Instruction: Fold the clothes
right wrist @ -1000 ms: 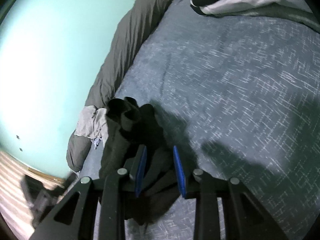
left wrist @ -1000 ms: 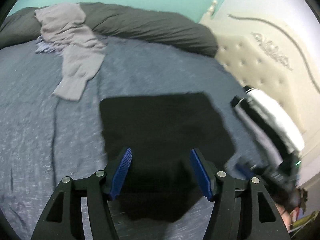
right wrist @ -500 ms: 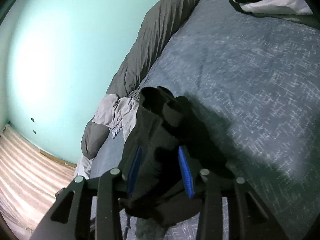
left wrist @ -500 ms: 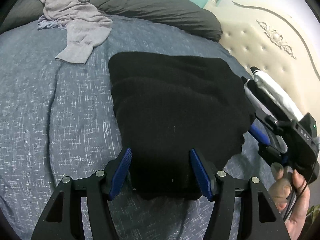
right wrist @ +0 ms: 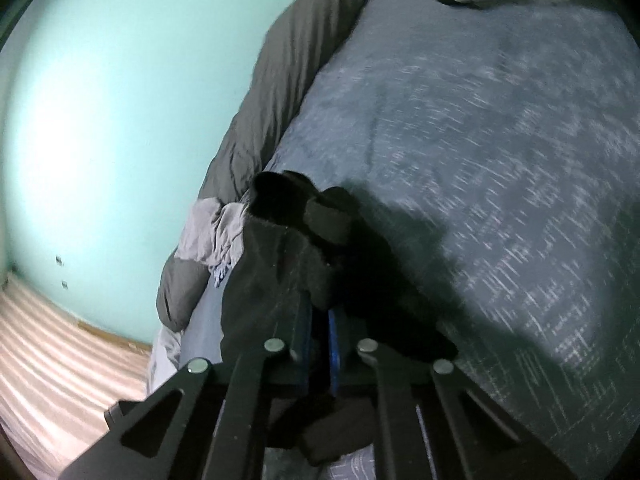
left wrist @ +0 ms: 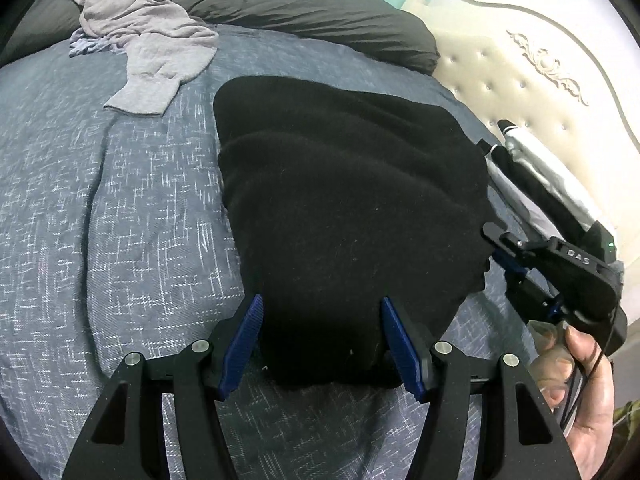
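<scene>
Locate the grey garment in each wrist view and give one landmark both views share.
Left wrist: the grey garment lies upper left, draped from the dark duvet onto the blue bedspread.
Right wrist: it shows left of centre, partly hidden behind the black garment.
Shared landmark: the dark duvet rolled along the teal wall.

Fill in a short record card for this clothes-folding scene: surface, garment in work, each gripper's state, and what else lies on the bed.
surface: blue-grey bedspread
garment in work: black garment, lying on the bedspread
left gripper: open, fingers either side of the garment's near edge
right gripper: shut on the black garment
other clothing: grey garment, crumpled at the far side
also: dark duvet roll by the wall
</scene>
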Action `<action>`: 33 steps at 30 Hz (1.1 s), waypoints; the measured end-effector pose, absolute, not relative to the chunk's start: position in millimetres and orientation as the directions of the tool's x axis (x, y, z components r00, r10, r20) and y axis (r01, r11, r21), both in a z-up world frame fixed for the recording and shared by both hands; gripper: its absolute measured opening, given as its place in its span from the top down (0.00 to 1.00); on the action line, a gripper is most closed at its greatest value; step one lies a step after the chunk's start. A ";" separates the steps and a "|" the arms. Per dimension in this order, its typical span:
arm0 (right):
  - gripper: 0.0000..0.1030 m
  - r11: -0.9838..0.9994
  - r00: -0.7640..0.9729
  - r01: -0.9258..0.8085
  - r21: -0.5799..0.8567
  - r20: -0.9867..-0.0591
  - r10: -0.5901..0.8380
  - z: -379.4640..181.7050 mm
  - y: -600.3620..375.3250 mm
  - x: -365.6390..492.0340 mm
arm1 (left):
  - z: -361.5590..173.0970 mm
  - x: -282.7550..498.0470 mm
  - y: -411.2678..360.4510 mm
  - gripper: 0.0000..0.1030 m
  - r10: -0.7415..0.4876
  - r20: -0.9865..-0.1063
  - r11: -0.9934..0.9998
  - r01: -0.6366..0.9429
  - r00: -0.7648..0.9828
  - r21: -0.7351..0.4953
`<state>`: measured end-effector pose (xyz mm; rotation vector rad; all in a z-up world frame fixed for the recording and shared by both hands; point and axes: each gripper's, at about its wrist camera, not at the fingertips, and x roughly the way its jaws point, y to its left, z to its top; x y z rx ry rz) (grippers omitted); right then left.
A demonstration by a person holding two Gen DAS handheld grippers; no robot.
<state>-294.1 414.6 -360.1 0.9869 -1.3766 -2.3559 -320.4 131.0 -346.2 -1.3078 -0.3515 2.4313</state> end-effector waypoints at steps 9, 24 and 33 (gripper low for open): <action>0.89 -0.518 -0.745 -0.150 0.842 -0.441 -0.501 -356.3 419.7 -293.3 | -320.1 -319.2 123.5 0.37 0.411 -0.743 -0.909 -0.180 -0.529 -0.375; 0.82 -0.682 -0.786 -0.003 0.731 -0.424 -0.451 -308.9 396.5 -298.8 | -334.6 -339.5 126.8 0.37 0.386 -0.782 -0.923 -0.189 -0.490 -0.336; 0.90 -0.699 -0.731 -0.140 0.701 -0.549 -0.405 -347.0 401.6 -306.1 | -326.7 -351.9 104.8 0.37 0.394 -0.764 -0.915 -0.138 -0.511 -0.379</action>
